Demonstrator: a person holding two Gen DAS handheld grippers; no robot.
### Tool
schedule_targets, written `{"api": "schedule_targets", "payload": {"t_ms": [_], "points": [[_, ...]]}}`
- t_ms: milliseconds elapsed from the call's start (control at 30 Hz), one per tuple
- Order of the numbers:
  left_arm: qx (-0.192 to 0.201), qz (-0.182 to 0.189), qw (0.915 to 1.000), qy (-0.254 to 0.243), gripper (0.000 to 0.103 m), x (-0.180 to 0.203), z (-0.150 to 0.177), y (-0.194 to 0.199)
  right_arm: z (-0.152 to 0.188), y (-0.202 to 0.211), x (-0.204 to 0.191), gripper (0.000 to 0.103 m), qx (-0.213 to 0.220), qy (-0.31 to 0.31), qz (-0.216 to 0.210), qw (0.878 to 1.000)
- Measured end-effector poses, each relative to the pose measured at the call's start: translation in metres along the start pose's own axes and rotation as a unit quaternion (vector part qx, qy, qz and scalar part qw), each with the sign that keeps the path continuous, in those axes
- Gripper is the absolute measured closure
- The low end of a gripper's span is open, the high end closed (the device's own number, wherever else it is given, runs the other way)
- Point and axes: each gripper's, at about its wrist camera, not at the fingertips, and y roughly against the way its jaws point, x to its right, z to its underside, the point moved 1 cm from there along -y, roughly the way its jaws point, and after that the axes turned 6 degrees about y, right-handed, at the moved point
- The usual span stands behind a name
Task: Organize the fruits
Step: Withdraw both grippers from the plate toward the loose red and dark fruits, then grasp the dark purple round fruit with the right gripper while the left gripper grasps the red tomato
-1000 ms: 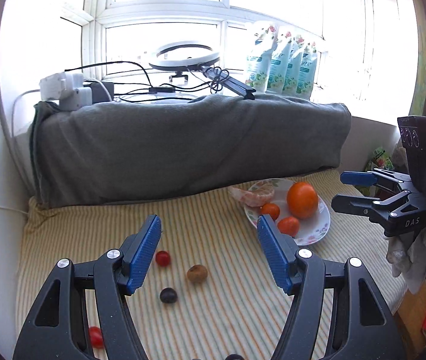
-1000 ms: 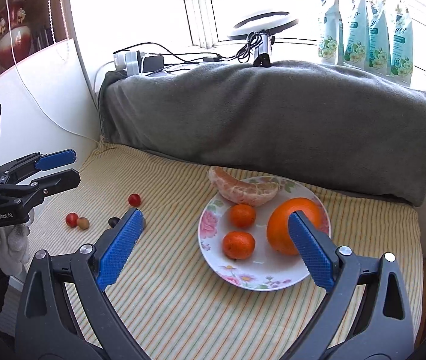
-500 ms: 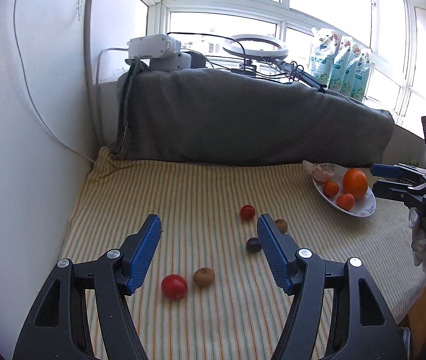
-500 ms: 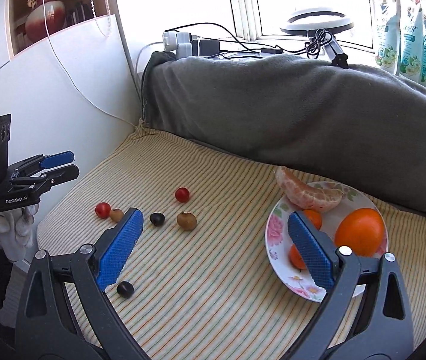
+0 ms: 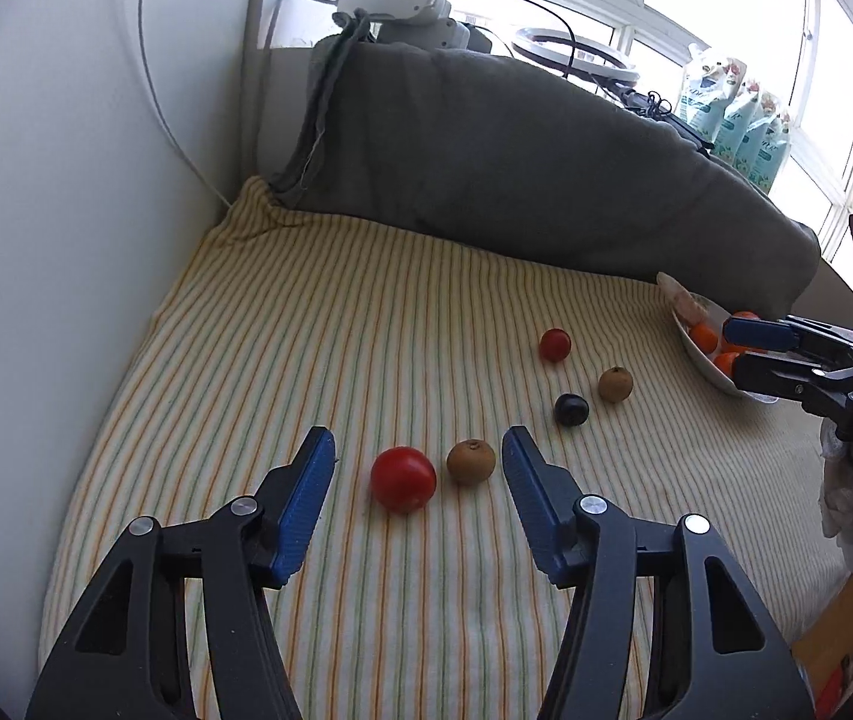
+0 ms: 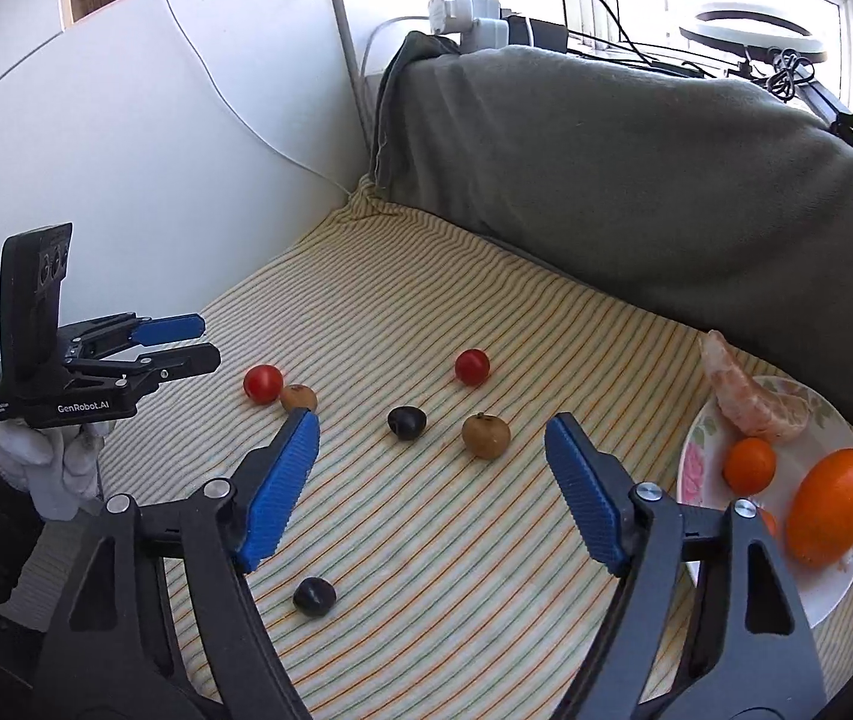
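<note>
Our left tongs (image 5: 417, 468) are spread wide, low centre of the left view, flanking a round red tomato (image 5: 403, 478) and a small brown fruit (image 5: 471, 462) on the striped cloth (image 5: 366, 330). Our right tongs (image 6: 432, 450) gape empty; the floral white plate (image 6: 696, 462) of oranges sits at right.

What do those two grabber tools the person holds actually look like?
Both match: the left gripper and right gripper have black plastic frames with triangular cut-outs, silver rivets and ribbed blue pads on the jaws. Seen from the side, the left one carries white "GenRobot.AI" lettering and an upright black block. White gloves cover the hands.
</note>
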Motion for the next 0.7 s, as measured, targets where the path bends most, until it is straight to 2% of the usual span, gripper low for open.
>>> {"api": "schedule_targets", "payload": {"t_ms": [133,267,533,700], "points": [[-0.013,0.006,0.9997,0.02,0.05,-0.009,0.005,-0.009,0.0,-0.023,-0.009,0.038,-0.017,0.012,-0.012,1.0],[-0.026,0.008,0.9995,0.018,0.055,-0.011,0.008,-0.019,0.001,-0.046,-0.013,0.052,-0.037,0.018,-0.017,0.999],[-0.039,0.014,0.9989,0.02,0.059,-0.014,0.013,-0.029,0.002,-0.08,-0.021,0.058,-0.071,0.037,-0.013,0.997],[-0.044,0.017,0.9985,0.027,0.06,-0.018,0.012,-0.035,0.006,-0.096,-0.021,0.059,-0.084,0.042,-0.003,0.996]]}}
